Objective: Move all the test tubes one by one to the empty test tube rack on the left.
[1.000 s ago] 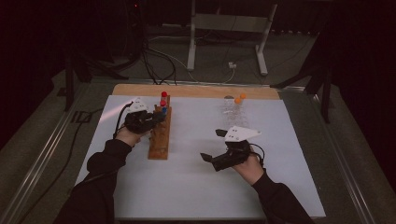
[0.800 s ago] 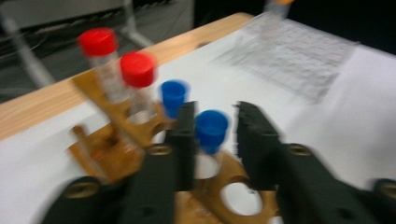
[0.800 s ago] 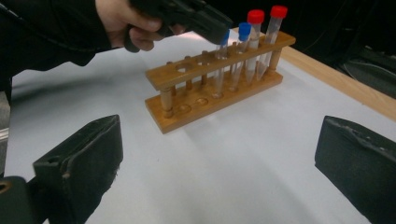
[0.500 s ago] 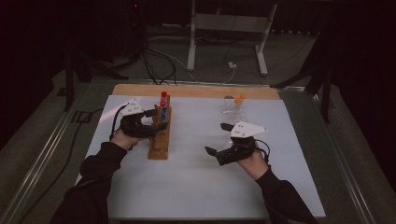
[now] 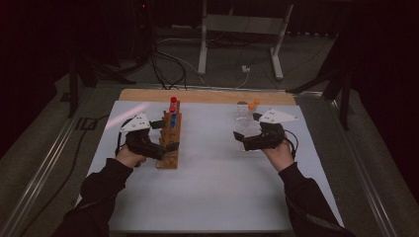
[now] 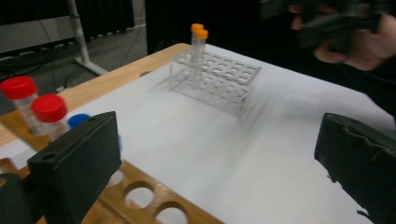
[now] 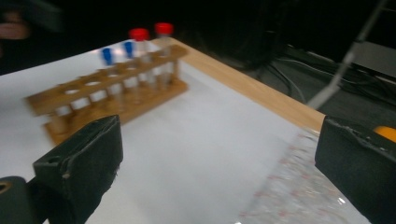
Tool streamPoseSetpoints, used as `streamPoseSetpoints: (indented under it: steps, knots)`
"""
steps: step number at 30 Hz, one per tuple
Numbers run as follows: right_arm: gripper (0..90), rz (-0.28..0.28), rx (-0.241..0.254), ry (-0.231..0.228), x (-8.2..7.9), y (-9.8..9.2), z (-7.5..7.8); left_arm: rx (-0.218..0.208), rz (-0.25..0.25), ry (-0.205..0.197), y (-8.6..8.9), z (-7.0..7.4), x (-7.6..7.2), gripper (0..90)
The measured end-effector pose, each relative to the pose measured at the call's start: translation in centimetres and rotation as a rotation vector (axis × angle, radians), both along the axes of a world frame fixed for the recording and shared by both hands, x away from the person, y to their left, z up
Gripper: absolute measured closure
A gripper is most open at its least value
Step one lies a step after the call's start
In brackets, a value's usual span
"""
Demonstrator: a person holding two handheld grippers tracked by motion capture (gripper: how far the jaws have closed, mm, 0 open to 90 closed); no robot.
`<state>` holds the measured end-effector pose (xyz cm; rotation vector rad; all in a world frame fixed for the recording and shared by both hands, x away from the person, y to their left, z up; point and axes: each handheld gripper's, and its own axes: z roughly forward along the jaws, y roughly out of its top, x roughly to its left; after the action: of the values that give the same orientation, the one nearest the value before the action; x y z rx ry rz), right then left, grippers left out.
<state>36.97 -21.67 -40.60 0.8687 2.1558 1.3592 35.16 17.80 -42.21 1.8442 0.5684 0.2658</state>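
Hands (image 5: pixel 129 156) apart, hand-held grippers (image 5: pixel 167 135) level

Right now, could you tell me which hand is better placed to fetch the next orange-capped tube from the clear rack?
Probably the right. The right gripper is beside the clear rack with open, empty jaws, close to the orange-capped tubes. The left gripper, also open, is across the table at the wooden rack.

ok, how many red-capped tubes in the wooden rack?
2. Both stand side by side at the far end of the wooden rack: one red-capped tube at the very end, the other next, before the blue caps.
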Motion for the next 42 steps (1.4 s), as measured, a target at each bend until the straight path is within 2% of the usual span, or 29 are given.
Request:
streamPoseSetpoints:
  steps: [6, 15, 17, 20, 25, 26, 29, 31, 32, 34, 42]
  knots:
    - [1.0, -0.075, 0.022, 0.039, 2.3, -1.6, -0.8, -0.004, -0.035, -0.004, -0.4, 0.0, -0.9, 0.5]
    - [1.0, -0.157, -0.021, 0.089, 4.8, -3.1, -2.8, 0.001, -0.037, -0.005, -0.5, -0.3, -1.4, 0.5]
    - [3.7, -0.161, -0.005, 0.111, 5.2, -3.4, -3.2, -0.002, -0.042, -0.002, -0.6, -0.3, -1.4, 0.5]
    - [6.6, -0.195, -0.011, 0.128, 5.8, -3.6, -3.9, -0.008, -0.041, -0.005, -0.5, -0.3, -1.4, 0.5]
    - [20.8, -0.240, -0.025, 0.139, 6.6, -3.8, -4.5, -0.005, -0.046, 0.001, -0.5, -0.4, -1.3, 0.5]
    - [26.2, -0.235, -0.023, 0.141, 6.7, -3.8, -4.6, -0.003, -0.045, -0.001, -0.6, -0.4, -1.3, 0.5]
    - [33.8, -0.229, -0.044, 0.143, 7.2, -3.6, -4.7, -0.008, -0.046, -0.001, -0.6, -0.4, -1.3, 0.5]
    - [43.5, -0.224, -0.063, 0.139, 7.5, -3.5, -4.8, -0.004, -0.048, -0.004, -0.6, -0.4, -1.4, 0.5]
    - [44.9, -0.226, -0.075, 0.137, 7.7, -3.4, -4.8, -0.004, -0.050, -0.003, -0.6, -0.3, -1.4, 0.5]
    - [52.9, -0.230, -0.073, 0.146, 8.2, -3.4, -5.0, -0.003, -0.051, -0.005, -0.6, -0.4, -1.4, 0.5]
    - [62.9, -0.237, -0.088, 0.191, 9.8, -3.3, -5.8, -0.003, -0.060, -0.005, -0.7, -0.3, -1.4, 0.6]
